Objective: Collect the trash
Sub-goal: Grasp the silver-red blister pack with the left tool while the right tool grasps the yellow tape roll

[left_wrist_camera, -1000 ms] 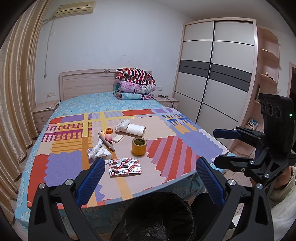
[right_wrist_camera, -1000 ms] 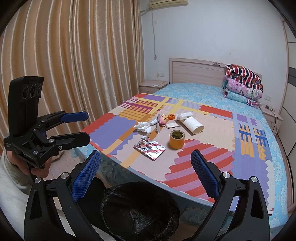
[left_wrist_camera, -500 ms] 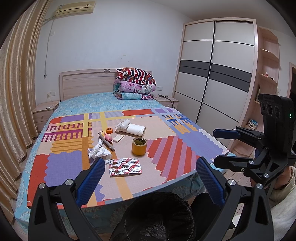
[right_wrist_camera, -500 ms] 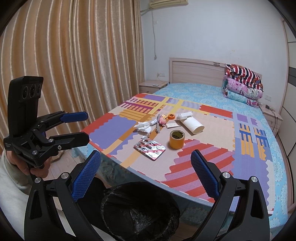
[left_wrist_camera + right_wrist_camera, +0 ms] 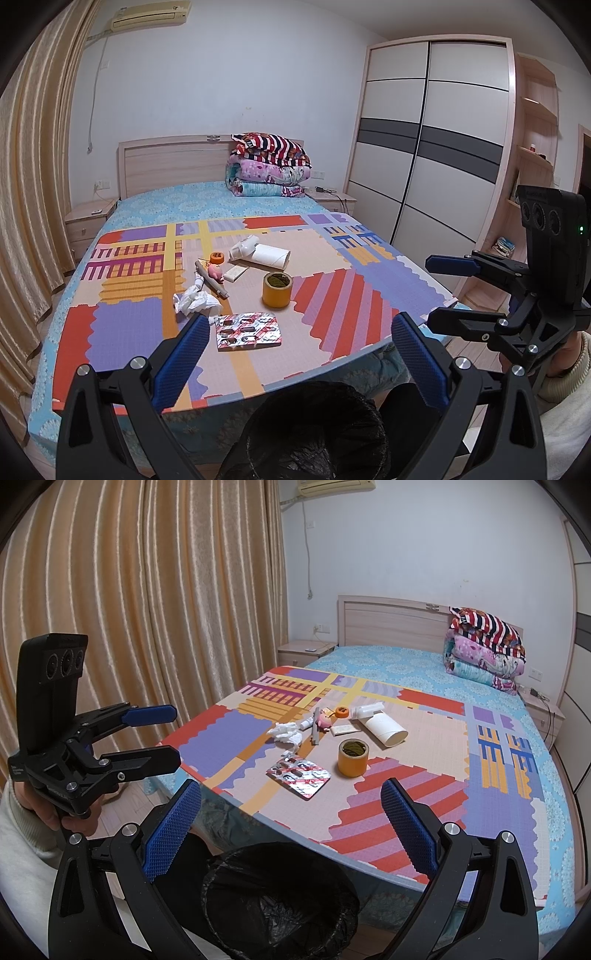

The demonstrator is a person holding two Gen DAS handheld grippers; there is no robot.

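Observation:
Trash lies on a colourful mat (image 5: 332, 306) on the bed: crumpled white tissue (image 5: 195, 301), a foil pill blister pack (image 5: 248, 330), a yellow tape roll (image 5: 277, 290), a white paper tube (image 5: 271, 255), a pink toy (image 5: 215, 273) and an orange cap (image 5: 217, 257). A bin with a black bag (image 5: 314, 432) stands below at the bed's foot. My left gripper (image 5: 299, 350) is open and empty above the bin. My right gripper (image 5: 291, 816) is open and empty, also above the bin (image 5: 280, 893). The same trash shows in the right wrist view, tissue (image 5: 286, 733), blister pack (image 5: 299, 777), tape roll (image 5: 353, 757).
Folded blankets (image 5: 269, 166) are stacked at the headboard. A wardrobe (image 5: 436, 147) stands on the right, curtains (image 5: 147, 609) on the left. Nightstands (image 5: 88, 221) flank the bed. The right gripper also shows in the left wrist view (image 5: 439, 290), the left gripper in the right wrist view (image 5: 173, 736).

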